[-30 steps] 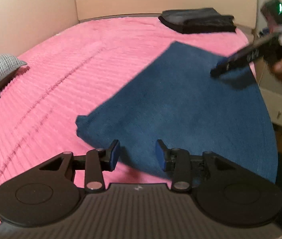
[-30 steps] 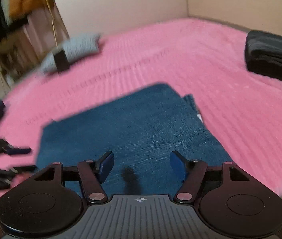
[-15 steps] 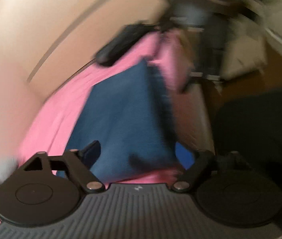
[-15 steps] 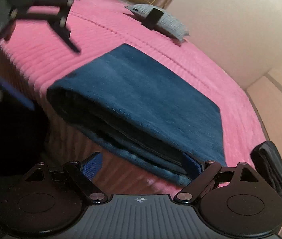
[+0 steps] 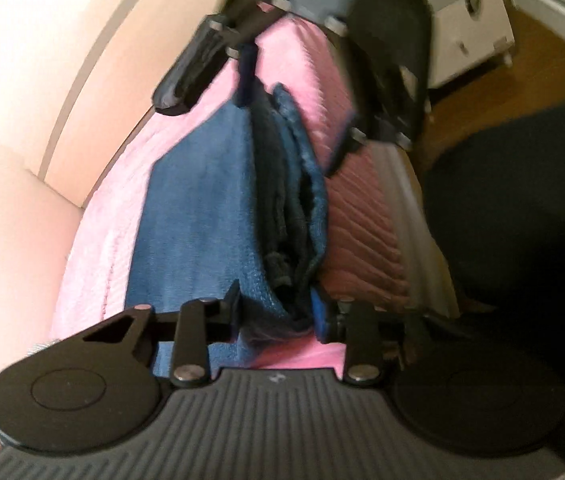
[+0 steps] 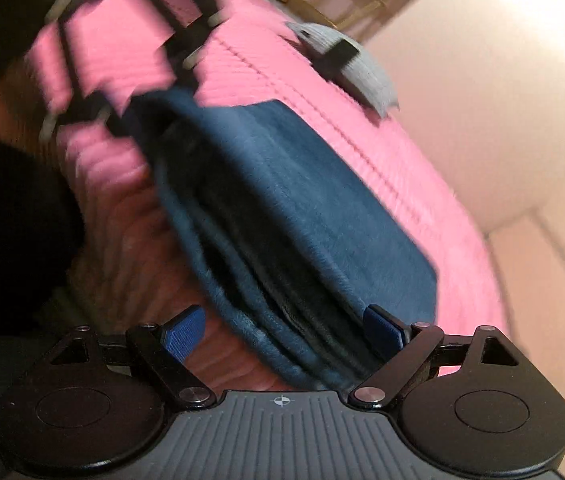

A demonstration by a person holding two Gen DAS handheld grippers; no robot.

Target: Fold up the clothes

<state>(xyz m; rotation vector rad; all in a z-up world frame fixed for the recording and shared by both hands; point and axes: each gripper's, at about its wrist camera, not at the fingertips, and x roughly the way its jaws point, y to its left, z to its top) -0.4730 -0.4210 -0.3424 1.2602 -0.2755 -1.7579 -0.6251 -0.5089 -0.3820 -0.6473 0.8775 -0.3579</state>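
Change since earlier frame: both grippers have rolled onto their sides and dropped to the bed edge; the folded stack, seen from above a second ago, is now seen edge-on.
Garment: dark blue folded garment (image 5: 198, 216) lies on the pink ribbed bedspread (image 6: 242, 76) at the edge of the bed, its layered edge facing both cameras and overhanging the side slightly.
Left gripper: left gripper (image 5: 278, 304) is at one end of the layered edge, jaws closing with the stacked layers between them; both pads press against the fabric.
Right gripper: right gripper (image 6: 282, 332) is at the opposite end of the same edge, jaws spread wide. The layers sit between the fingers, close against the finger on the right of the view; the other blue pad (image 6: 184, 332) stands clear of the fabric, so there is no grip.
Cross views: each gripper appears blurred at the far end of the garment in the other's camera.
Surroundings: a grey knitted item with a black band (image 6: 346, 60) lies further back on the bedspread near the wall. A black folded garment (image 5: 190, 72) sits by the headboard. A white cabinet (image 5: 470, 32) stands on the wooden floor beside the bed.
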